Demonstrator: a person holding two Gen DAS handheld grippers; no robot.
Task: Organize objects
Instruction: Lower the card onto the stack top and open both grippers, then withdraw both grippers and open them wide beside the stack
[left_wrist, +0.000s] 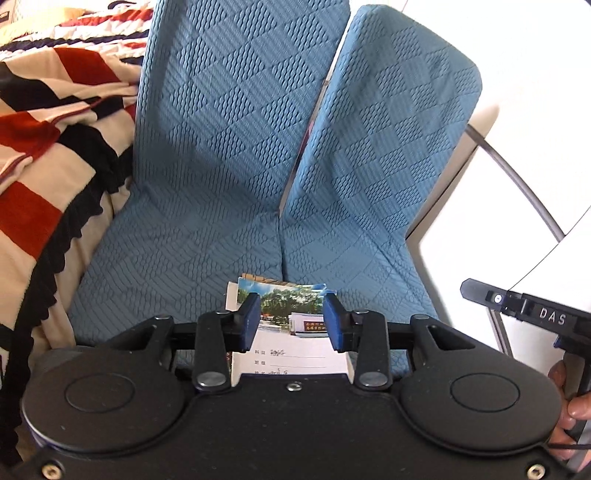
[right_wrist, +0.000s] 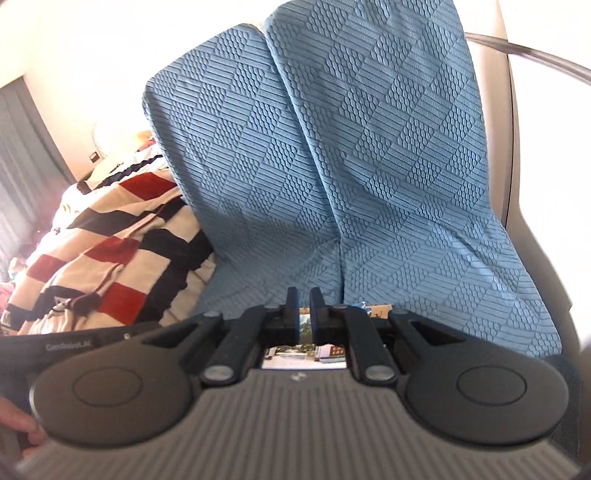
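A small stack of notebooks (left_wrist: 291, 314) with a photo cover of trees and a building lies on the blue sofa seat (left_wrist: 166, 266). My left gripper (left_wrist: 291, 321) is open just above it, blue pads either side of the cover, not clamping it. My right gripper (right_wrist: 303, 314) hovers over the same notebooks (right_wrist: 304, 356), its jaws nearly closed with a narrow gap and nothing between them. The right gripper's body shows at the right edge of the left wrist view (left_wrist: 535, 314).
The sofa has two blue textured back cushions (left_wrist: 236, 110). A red, white and navy striped blanket (left_wrist: 44, 147) is bunched on the left side of the sofa, also in the right wrist view (right_wrist: 110, 258). A grey cable (left_wrist: 517, 177) runs over the white armrest at right.
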